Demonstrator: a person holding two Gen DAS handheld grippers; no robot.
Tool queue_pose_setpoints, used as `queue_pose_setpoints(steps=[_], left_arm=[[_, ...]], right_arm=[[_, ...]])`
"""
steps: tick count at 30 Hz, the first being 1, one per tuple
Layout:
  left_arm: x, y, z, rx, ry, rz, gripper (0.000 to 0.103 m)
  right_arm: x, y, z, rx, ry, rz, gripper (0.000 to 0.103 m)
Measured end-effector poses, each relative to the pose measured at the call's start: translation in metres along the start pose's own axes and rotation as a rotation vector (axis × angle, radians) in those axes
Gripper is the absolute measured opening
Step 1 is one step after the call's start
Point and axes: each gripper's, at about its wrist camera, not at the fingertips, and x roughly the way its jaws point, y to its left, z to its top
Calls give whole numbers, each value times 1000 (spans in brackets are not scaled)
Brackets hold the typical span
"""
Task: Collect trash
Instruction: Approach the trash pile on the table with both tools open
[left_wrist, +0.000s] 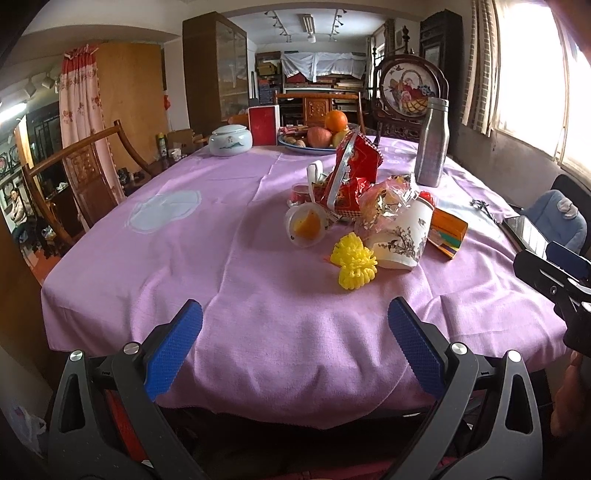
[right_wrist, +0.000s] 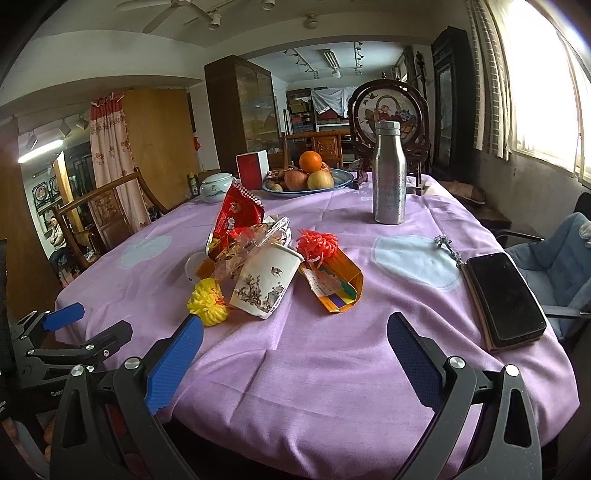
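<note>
A heap of trash lies mid-table on the purple cloth (left_wrist: 229, 280) (right_wrist: 332, 354). It holds a red snack bag (left_wrist: 354, 166) (right_wrist: 236, 218), a tipped paper cup with a bird print (left_wrist: 404, 236) (right_wrist: 266, 284), yellow foam netting (left_wrist: 354, 264) (right_wrist: 207, 301), a clear jelly cup (left_wrist: 306, 225), an orange carton (left_wrist: 448, 232) (right_wrist: 338, 288) and red netting (right_wrist: 317, 243). My left gripper (left_wrist: 295, 317) is open over the near table edge, well short of the heap. My right gripper (right_wrist: 295, 328) is open too, nothing between its fingers, just in front of the cup and carton.
A steel bottle (left_wrist: 432, 144) (right_wrist: 388, 173) stands behind the heap. A fruit bowl (left_wrist: 317, 138) (right_wrist: 306, 181), a lidded white jar (left_wrist: 231, 140) and a red box (left_wrist: 263, 125) sit at the far end. A phone (right_wrist: 506, 295) with keys (right_wrist: 448, 247) lies right. Wooden chairs (left_wrist: 81, 173) stand left.
</note>
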Motion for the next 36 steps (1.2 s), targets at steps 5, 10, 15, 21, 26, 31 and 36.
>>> queue_pose_setpoints(steps=[5,10,15,21,26,31,36], left_arm=[[0,0,0,-3,0,2,96],[2,1,0,-7,4,3,96],[3,2,-1,-13,5,5,96],[4,3,-1,-15,3,8,96],[7,4,-2,-17,9,10,96],[9,5,-3,-17,15,10,96],[12,5,-4,-18,25,7,96]], right_arm=[[1,1,0,-4,-1,2,97],[2,1,-1,-4,-3,3,97],[2,1,-1,-4,-3,4,97],[2,1,-1,-3,-4,3,97],[3,1,0,-1,-1,4,97],[5,2,-1,-2,2,7,97],[6,0,-2,2,2,14,97]])
